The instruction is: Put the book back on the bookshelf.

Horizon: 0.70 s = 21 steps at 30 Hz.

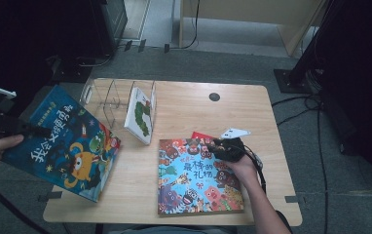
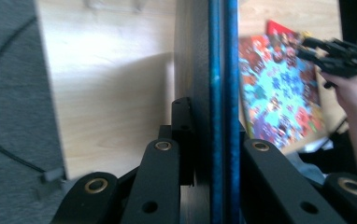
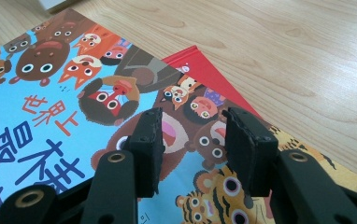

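Observation:
A dark blue picture book [image 1: 65,146] with an orange monster on its cover hangs tilted over the table's left edge. My left gripper [image 1: 37,130] is shut on its left side. In the left gripper view the book's blue edge [image 2: 223,74] runs upright between the jaws of that gripper [image 2: 214,140]. A colourful animal picture book [image 1: 196,178] lies flat near the front of the table, on top of a red book [image 1: 201,135]. My right gripper [image 1: 228,148] hovers open over the colourful book's top right corner, and nothing is between its pads [image 3: 193,140].
A wire book rack [image 1: 107,97] stands at the back left of the wooden table [image 1: 194,107]. A white book [image 1: 141,114] with a green caterpillar leans in it. A round cable hole [image 1: 214,96] is at the back. Cables and dark stands surround the table on the floor.

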Tool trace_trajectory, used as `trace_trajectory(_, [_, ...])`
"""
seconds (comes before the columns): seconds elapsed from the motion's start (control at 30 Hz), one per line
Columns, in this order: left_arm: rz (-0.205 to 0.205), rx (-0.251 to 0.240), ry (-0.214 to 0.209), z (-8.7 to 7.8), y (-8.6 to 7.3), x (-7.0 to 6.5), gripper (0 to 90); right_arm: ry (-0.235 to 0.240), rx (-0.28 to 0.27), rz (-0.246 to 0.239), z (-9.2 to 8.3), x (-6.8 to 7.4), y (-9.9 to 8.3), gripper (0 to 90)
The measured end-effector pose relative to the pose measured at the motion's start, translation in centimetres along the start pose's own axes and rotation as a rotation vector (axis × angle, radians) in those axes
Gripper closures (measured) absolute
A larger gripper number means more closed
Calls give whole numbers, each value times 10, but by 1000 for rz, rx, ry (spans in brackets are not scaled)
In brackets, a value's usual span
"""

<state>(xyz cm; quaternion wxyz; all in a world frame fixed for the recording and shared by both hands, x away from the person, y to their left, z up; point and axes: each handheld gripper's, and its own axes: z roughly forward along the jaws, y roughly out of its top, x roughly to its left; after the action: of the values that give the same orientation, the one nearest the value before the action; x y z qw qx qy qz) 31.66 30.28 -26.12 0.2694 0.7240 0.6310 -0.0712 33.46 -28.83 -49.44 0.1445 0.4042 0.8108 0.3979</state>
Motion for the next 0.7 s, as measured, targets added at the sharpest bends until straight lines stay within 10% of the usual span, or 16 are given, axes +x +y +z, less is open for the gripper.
trace_trajectory(0.7, [-90, -72, 69, -15, 47, 19, 827, 10, 9, -1, 2, 2, 0, 579])
